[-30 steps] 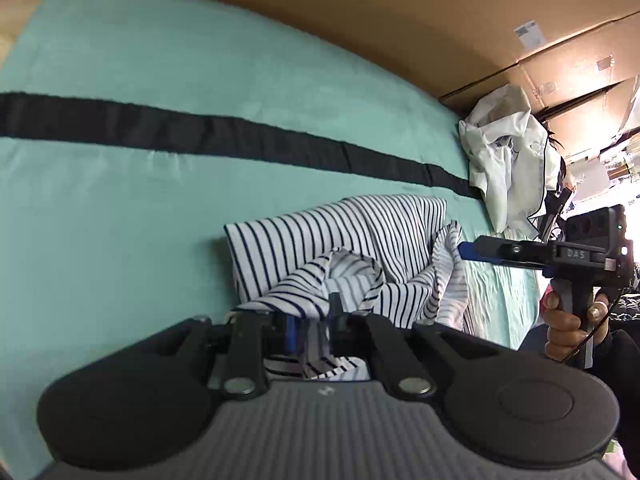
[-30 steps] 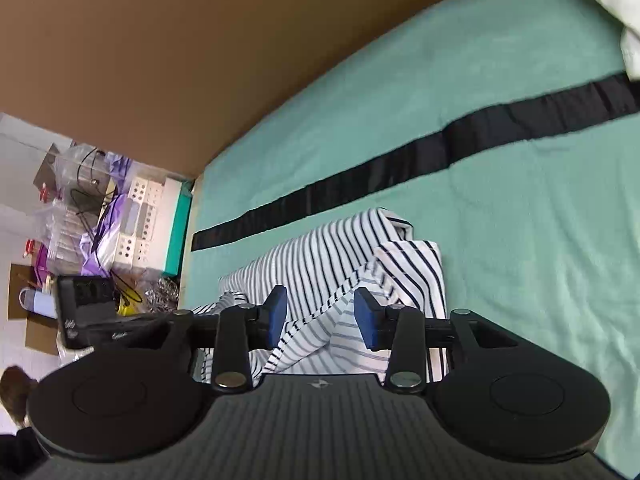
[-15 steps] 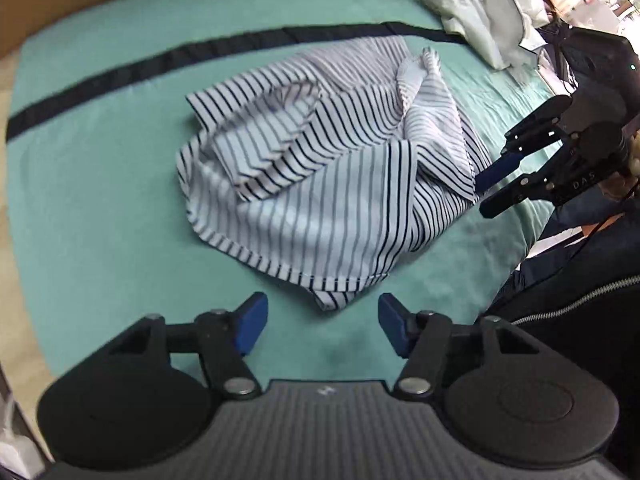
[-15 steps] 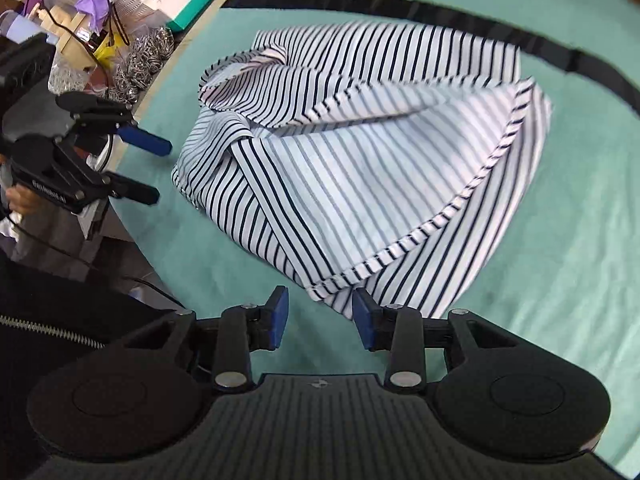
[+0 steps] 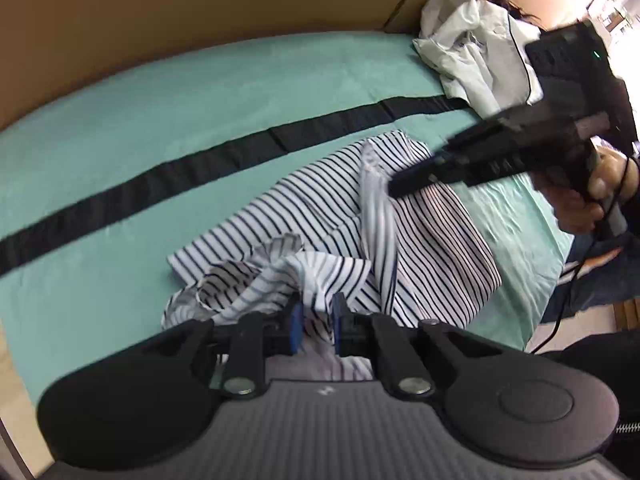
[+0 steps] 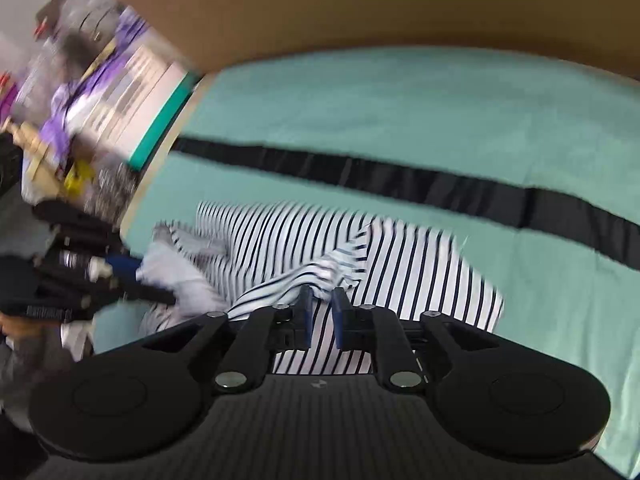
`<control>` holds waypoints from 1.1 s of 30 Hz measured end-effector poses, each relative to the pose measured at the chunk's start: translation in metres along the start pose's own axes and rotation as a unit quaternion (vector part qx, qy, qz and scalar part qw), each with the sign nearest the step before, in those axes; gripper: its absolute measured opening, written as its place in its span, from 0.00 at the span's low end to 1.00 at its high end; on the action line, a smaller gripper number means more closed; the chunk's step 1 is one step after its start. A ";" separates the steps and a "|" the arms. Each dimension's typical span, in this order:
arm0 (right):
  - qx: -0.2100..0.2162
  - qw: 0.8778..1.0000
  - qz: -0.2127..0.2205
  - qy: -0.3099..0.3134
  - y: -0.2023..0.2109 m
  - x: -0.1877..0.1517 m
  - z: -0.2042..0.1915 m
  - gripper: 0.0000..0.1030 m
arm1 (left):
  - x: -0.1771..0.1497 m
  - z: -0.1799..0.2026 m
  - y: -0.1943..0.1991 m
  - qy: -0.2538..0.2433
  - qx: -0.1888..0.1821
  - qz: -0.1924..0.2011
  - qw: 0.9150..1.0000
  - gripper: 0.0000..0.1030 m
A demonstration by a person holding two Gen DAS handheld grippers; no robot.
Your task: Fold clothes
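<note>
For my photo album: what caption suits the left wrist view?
Both grippers pinch a striped shirt on a teal cloth.

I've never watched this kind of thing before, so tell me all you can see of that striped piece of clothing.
The striped garment is thin white cloth with narrow dark stripes. It lies crumpled and partly doubled over on the teal cover, just short of the black band. Its far part lies fairly flat; the near part is bunched and lifted. The left gripper is shut on a near fold, and the right gripper is shut on another. Motion blur hides whether it has sleeves or a collar.
</note>
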State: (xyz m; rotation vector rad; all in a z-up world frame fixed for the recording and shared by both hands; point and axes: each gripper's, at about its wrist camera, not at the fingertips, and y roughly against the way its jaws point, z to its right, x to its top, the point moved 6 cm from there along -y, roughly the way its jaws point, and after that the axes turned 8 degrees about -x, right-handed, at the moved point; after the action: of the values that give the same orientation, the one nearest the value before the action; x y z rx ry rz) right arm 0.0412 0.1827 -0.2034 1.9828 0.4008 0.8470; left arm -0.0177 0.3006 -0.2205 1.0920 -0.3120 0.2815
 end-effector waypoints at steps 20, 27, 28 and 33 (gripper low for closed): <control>-0.019 0.985 0.043 0.166 -0.010 -0.026 -0.098 0.40 | -0.029 -0.043 0.060 0.087 0.081 0.100 0.988 0.41; -0.139 0.944 0.075 0.288 -0.056 -0.022 -0.109 0.02 | -0.058 -0.039 0.033 0.084 0.092 0.063 0.990 0.41; -0.132 0.957 0.073 0.249 -0.055 -0.015 -0.097 0.02 | -0.058 -0.038 0.027 0.080 0.093 0.061 0.991 0.41; -0.097 0.991 0.082 0.052 -0.045 0.014 -0.041 0.02 | -0.041 -0.041 0.000 0.060 0.113 0.060 0.990 0.43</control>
State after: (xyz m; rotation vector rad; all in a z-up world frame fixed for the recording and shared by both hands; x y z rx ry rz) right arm 0.0243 0.2398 -0.2214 1.8143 0.2073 1.0555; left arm -0.0515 0.3342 -0.2536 1.2744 -0.2414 0.4974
